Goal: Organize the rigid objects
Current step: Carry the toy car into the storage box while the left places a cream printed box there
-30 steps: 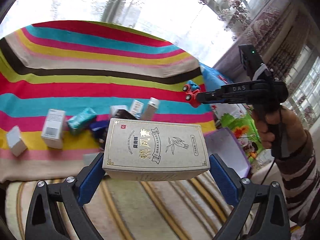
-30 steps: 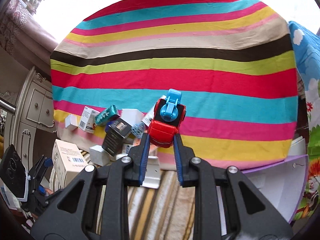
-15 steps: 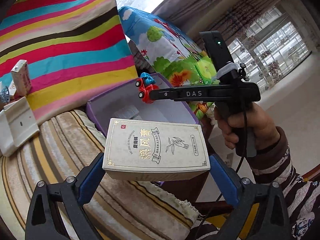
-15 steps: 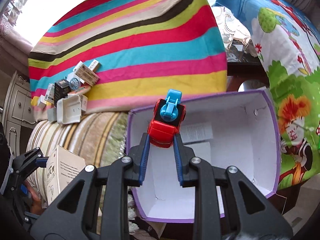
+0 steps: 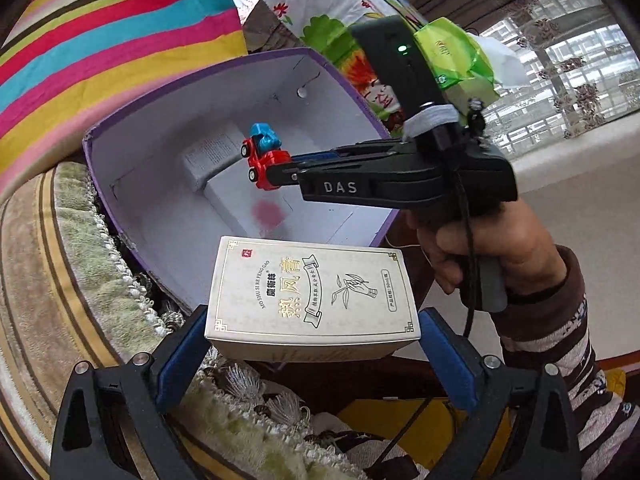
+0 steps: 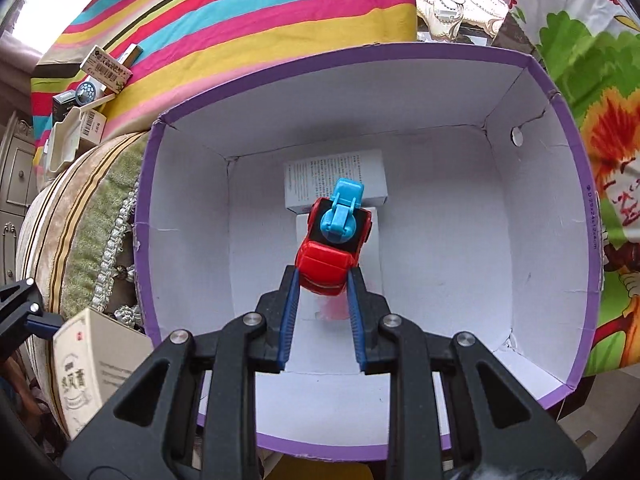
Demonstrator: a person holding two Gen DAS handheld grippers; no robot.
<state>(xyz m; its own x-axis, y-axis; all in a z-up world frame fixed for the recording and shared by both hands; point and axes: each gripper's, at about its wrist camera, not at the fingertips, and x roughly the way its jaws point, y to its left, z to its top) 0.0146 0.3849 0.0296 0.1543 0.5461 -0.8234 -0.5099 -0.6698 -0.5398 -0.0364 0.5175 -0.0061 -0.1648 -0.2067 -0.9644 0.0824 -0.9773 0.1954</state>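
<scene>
Striped bedding behind, your right gripper (image 6: 322,280) hangs inside the purple box (image 6: 576,184), jaws clamped on the toy car (image 6: 332,248) above its floor, while your left gripper (image 5: 312,344), clamped on the tea carton (image 5: 312,292), waits just outside the near rim.

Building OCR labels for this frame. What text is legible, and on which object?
"DAS": side of the right gripper body.
"MO SHU SI RE FENG GAO": top face of the beige carton, beside large Chinese characters; the boxed side label is too small to read.
White box inside the purple storage box: fine print, unreadable.
Barcoded carton on the striped cloth: too blurred.
Green packet: logo unreadable.
</scene>
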